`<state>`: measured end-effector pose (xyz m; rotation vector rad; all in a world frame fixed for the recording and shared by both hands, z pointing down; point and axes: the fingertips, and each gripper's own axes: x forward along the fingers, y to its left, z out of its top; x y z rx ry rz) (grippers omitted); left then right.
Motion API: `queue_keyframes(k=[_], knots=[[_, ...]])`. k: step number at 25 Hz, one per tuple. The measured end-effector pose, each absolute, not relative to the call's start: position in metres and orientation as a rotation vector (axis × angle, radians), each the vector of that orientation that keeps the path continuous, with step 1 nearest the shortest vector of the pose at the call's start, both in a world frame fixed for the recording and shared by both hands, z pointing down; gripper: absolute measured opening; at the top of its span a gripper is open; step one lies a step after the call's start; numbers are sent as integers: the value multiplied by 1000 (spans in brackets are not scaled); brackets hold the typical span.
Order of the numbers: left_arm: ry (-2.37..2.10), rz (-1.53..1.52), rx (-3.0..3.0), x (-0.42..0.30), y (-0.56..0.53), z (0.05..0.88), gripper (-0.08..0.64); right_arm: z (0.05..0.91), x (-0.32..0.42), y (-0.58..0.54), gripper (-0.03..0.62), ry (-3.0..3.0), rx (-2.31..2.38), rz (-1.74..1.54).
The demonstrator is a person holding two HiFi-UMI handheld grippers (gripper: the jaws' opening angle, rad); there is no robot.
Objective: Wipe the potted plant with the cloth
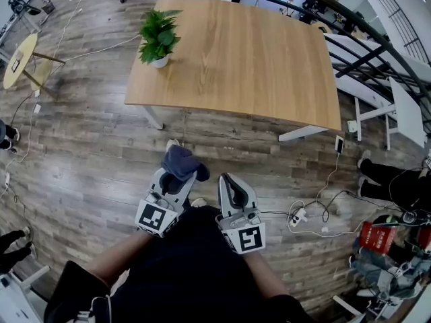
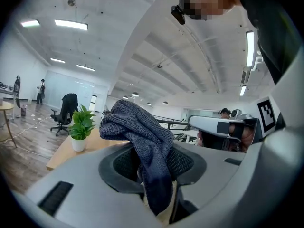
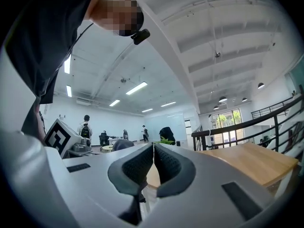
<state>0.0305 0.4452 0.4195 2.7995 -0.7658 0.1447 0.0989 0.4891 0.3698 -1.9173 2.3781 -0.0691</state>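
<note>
Up ahead and off to my left, the potted plant [image 1: 159, 38] stands upright near the left edge of the wooden surface [image 1: 269, 66], its leaves spreading above a small white pot. It lies well apart from both of my tools, with bare floor [image 1: 101, 160] between me and the near edge of the surface.

My left gripper [image 1: 176, 177] is the nearer of the two, and it carries what the job needs. Its jaws pinch the dark blue cloth [image 1: 183, 163], which bunches over the tips and hangs down between them. In the left gripper view the plant sits left of the line those jaws point along. I judge the reach has to go forward and swing leftward before the cloth can meet the leaves.

Just beside it to the right, my right gripper [image 1: 227, 180] has its jaws pressed together on nothing. Both grippers are held low and close to my body, side by side, pointing roughly level toward the surface. No wiping has begun. The approach comes first, and I'd expect the left hand to lead.
</note>
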Motion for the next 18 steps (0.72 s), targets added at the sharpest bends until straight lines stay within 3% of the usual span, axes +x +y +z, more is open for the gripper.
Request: queue_keyframes(k=[18], knots=[[-977, 255, 2745, -40, 184, 446, 163, 365, 59, 208, 18, 2611, -1647, -103]])
